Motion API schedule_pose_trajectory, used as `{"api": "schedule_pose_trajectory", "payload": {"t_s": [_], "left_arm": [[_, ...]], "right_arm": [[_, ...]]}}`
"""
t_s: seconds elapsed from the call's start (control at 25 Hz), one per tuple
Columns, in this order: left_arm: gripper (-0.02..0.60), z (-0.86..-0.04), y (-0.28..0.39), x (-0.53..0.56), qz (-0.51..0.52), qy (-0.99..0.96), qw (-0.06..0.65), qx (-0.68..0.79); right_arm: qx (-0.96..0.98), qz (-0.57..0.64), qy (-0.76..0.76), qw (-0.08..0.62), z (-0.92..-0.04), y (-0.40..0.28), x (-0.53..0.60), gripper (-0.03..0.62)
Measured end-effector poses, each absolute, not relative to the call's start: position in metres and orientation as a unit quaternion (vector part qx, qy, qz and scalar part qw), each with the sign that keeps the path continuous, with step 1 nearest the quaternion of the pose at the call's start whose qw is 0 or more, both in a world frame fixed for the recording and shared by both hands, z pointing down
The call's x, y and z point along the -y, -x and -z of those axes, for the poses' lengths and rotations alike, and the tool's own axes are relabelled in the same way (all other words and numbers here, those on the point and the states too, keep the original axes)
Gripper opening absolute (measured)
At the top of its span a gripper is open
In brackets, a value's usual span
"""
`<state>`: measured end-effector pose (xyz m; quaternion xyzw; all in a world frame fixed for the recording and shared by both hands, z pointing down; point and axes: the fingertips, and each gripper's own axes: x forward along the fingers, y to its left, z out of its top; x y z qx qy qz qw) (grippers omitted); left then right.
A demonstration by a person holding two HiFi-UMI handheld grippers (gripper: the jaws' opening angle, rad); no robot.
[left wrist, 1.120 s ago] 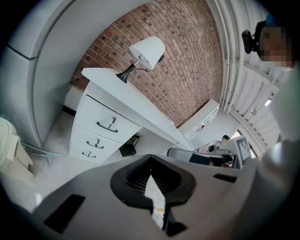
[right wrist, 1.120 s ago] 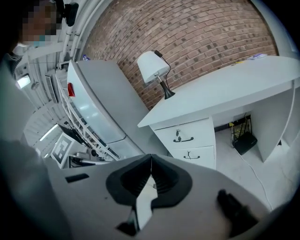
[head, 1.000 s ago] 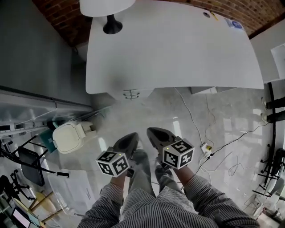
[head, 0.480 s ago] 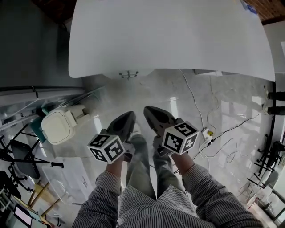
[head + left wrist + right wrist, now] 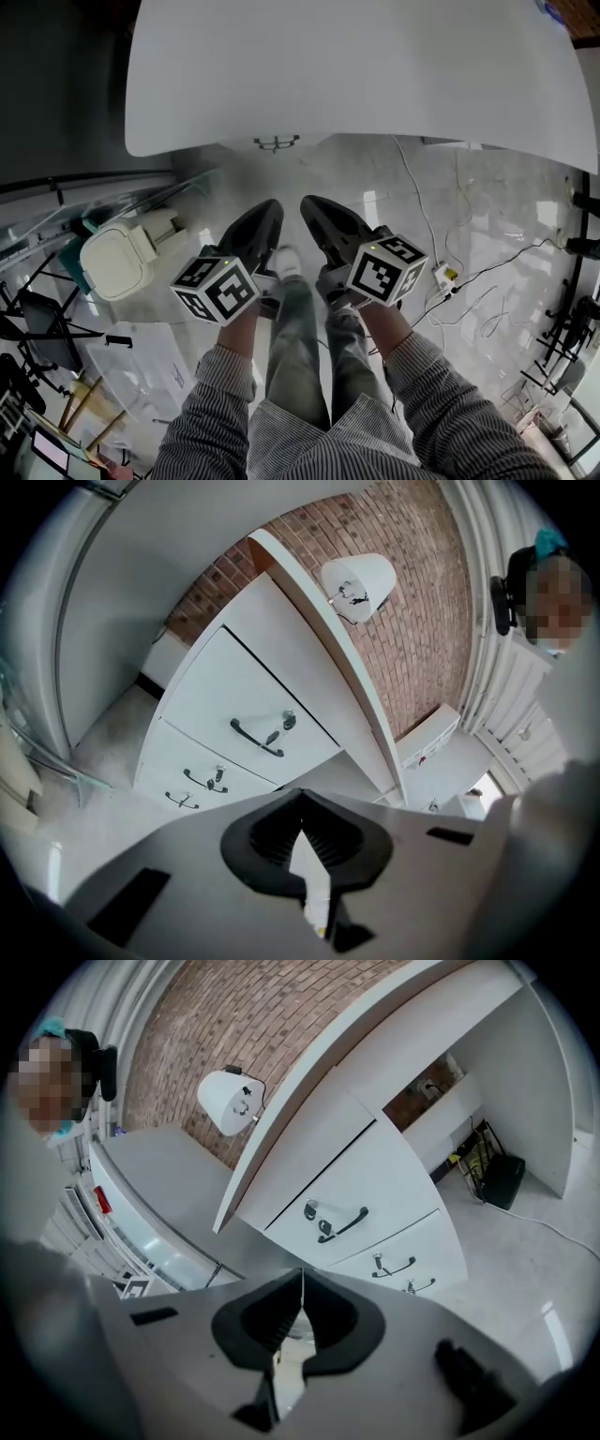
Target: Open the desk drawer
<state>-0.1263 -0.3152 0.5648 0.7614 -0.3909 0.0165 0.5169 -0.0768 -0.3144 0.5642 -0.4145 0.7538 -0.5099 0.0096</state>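
**Trainee:** Fingers point(image 5: 267, 832) of the left gripper point(image 5: 302, 793): what state?

**Technician:** Closed tip to tip, with nothing clamped between them. The right gripper point(image 5: 302, 1273) matches. Its fingers point(image 5: 333, 1312) meet at the tips and hold nothing.

**Trainee:** Where is the drawer relative to the fingertips?

**Technician:** Ahead of both pairs and well apart from them. In the left gripper view the top drawer point(image 5: 239, 700) sits above and left of the fingertips. It is shut flush, with a black handle point(image 5: 256, 740) and a lock point(image 5: 289, 720) just beside the handle. In the right gripper view it sits above and slightly right of the tips. Two shallower drawers point(image 5: 187, 775) stack beneath it, also shut.

**Trainee:** And the surface?

**Technician:** The white desk top point(image 5: 356, 66) spans the area beyond the fingertips in the head view. A white lamp point(image 5: 358, 581) stands at its far end, against a red brick wall point(image 5: 422, 602).

**Trainee:** The room?

**Technician:** A pale marbled floor point(image 5: 375, 197) lies under the fingers. A plug adapter point(image 5: 443, 277) with loose cables lies right of the right fingers. A white lidded bin point(image 5: 117, 264) stands left of the left fingers.
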Motion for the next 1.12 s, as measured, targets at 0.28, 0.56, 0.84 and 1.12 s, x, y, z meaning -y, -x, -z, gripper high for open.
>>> {"api": "schedule_pose_trajectory", "payload": {"t_s": [0.28, 0.56, 0.84, 1.12], "left_arm": [[0.012, -0.593, 0.135, 0.345, 0.011, -0.741, 0.543, 0.395], [0.014, -0.6, 0.138, 0.371, 0.043, -0.736, 0.549, 0.393], [0.015, -0.607, 0.13, 0.392, 0.06, -0.726, 0.564, 0.389], [0.015, -0.621, 0.133, 0.412, 0.087, -0.702, 0.587, 0.395]], "right_arm": [[-0.732, 0.531, 0.424, 0.051, -0.587, 0.077, 0.345, 0.018], [-0.737, 0.532, 0.405, 0.1, -0.588, 0.086, 0.371, 0.019], [-0.732, 0.54, 0.404, 0.101, -0.598, 0.08, 0.392, 0.02], [-0.701, 0.561, 0.42, 0.132, -0.615, 0.07, 0.417, 0.103]]}}
